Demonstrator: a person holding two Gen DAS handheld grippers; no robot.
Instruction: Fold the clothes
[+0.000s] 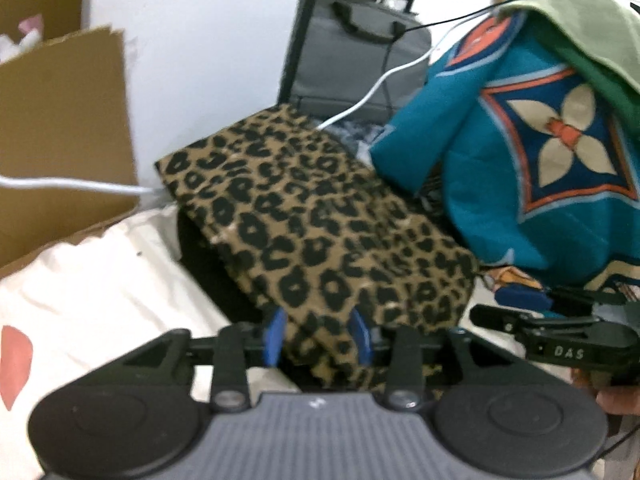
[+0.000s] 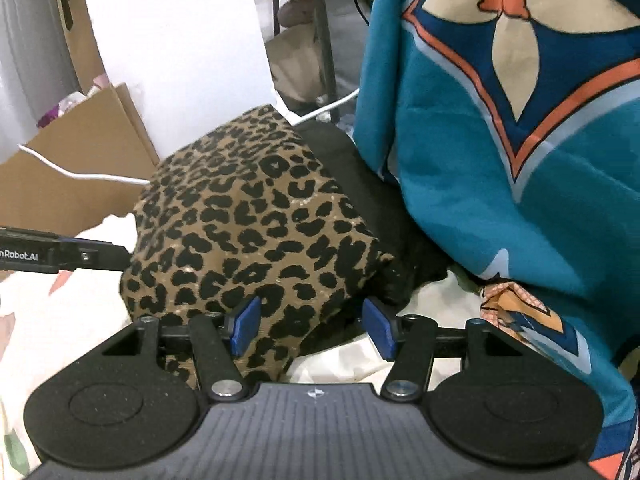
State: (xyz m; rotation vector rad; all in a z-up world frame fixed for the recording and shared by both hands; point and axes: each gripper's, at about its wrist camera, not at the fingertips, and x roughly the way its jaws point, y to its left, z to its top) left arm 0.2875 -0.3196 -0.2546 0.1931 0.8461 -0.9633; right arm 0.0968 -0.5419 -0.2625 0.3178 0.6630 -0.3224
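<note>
A folded leopard-print garment [image 1: 320, 208] lies on a black cloth [image 2: 372, 200] over a white sheet [image 1: 100, 280]. In the left wrist view its near edge fills the gap between the blue pads of my left gripper [image 1: 319, 338], which is shut on it. In the right wrist view the same garment [image 2: 248, 216] bulges upward. My right gripper [image 2: 312, 326] stands open at its near right corner: the left pad touches the fabric and the right pad is clear of it. The left gripper's black finger [image 2: 92, 258] reaches the garment's left edge.
A teal cloth with orange and cream flower diamonds [image 2: 500, 160] hangs close on the right, with a green cloth [image 1: 580, 20] over it. Cardboard boxes [image 1: 60, 120] stand at the left. A white cable [image 1: 380, 84] runs behind the garment, past a grey bag [image 1: 352, 52].
</note>
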